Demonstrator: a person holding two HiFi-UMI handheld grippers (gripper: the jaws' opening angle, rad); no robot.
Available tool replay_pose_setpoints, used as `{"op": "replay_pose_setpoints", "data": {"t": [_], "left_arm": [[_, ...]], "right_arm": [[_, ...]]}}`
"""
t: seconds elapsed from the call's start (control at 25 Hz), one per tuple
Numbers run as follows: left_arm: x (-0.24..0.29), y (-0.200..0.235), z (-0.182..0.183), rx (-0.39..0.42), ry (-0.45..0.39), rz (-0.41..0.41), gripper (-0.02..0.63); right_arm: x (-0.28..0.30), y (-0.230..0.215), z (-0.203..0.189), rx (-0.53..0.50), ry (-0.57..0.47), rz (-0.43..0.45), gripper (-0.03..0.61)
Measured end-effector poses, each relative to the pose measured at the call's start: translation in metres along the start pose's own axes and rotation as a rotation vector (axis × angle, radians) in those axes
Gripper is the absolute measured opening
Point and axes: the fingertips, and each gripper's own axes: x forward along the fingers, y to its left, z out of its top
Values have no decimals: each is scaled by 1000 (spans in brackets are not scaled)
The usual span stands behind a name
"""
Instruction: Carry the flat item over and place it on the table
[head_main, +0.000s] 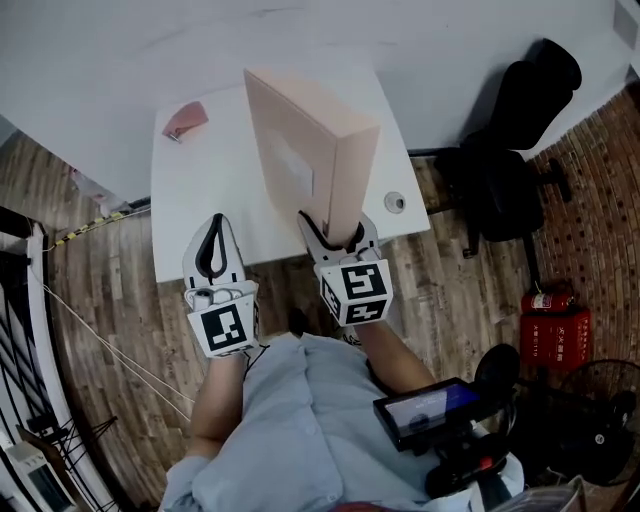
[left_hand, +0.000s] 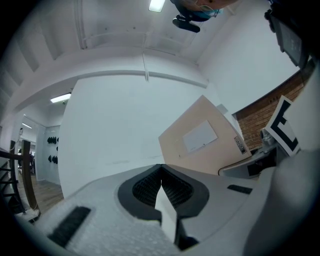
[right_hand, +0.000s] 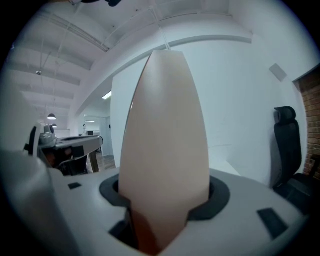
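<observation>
Flat tan box (head_main: 300, 150): up on its thin edge, top middle of the head view, over the white table (head_main: 200, 190) and not yet laid down. Looks like cardboard, so likely stiff and not too heavy. Smooth sides, so maybe a bit slippery. Tall above the grip, so likely to tip or swing if moved fast. Best held low at one end, squeezed across the two wide faces, just as now. Best laid down softly, wide face down.

Right gripper (head_main: 337, 238), lower middle of the head view: jaws about half spread, pinching the bottom end of the box, one pad on each wide face.

Left gripper (head_main: 213, 252), lower left of the head view: jaws pressed together, nothing between them, touching nothing.

Small pink thing (head_main: 185, 120) near the table's upper left corner, well apart from the box.
</observation>
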Motion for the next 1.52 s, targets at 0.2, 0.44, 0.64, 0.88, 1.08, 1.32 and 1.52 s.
{"op": "replay_pose_setpoints", "data": {"t": [0.2,0.44,0.64,0.88,1.08,1.32,1.52], "left_arm": [[31,20,5,14,-45,-8,9],[51,29,3,19,-61,-13,9],[64,18,6,27,-41,-28,9],[90,20,6,62,-46,-10,9],[113,17,-1,41,-18,-10,9],[138,17,-12,33,4,9,9],[157,14,-31,27,79,37,9]], "right_arm": [[30,-1,22,-16,-49,-14,268],[45,-5,30,-13,-68,-25,268],[52,-12,35,0,-76,-15,268],[76,-20,40,-15,-54,24,268],[100,-25,41,-26,-12,64,270],[127,-34,26,41,67,139,270],[145,-44,10,87,149,196,270]]}}
